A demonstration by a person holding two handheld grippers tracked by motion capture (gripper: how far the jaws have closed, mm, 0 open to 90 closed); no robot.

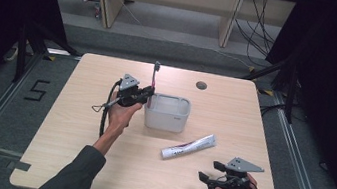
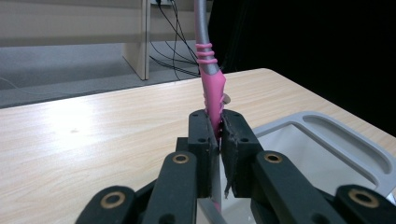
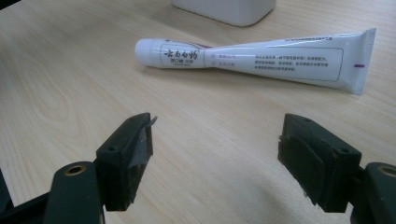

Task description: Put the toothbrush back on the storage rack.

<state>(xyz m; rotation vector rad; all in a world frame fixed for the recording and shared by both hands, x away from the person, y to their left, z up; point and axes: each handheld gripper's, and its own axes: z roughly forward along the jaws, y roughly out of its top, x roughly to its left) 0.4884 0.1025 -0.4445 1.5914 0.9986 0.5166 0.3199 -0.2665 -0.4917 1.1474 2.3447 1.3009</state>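
Note:
My left gripper (image 1: pixel 147 95) is shut on a pink-and-grey toothbrush (image 1: pixel 155 76), which stands upright at the left rim of a white plastic tub (image 1: pixel 167 113). In the left gripper view the pink handle (image 2: pixel 213 93) is pinched between the two black pads, and the tub (image 2: pixel 327 140) lies just to the right below. A white toothpaste tube (image 1: pixel 189 146) lies on the table in front of the tub. My right gripper (image 1: pixel 209 171) is open near the table's front right, its jaws wide apart with the tube (image 3: pixel 261 58) lying beyond them.
The light wooden table (image 1: pixel 76 126) has a round cable hole (image 1: pixel 201 85) at the back. Wooden furniture legs and loose cables stand on the floor behind the table, with dark curtains at both sides.

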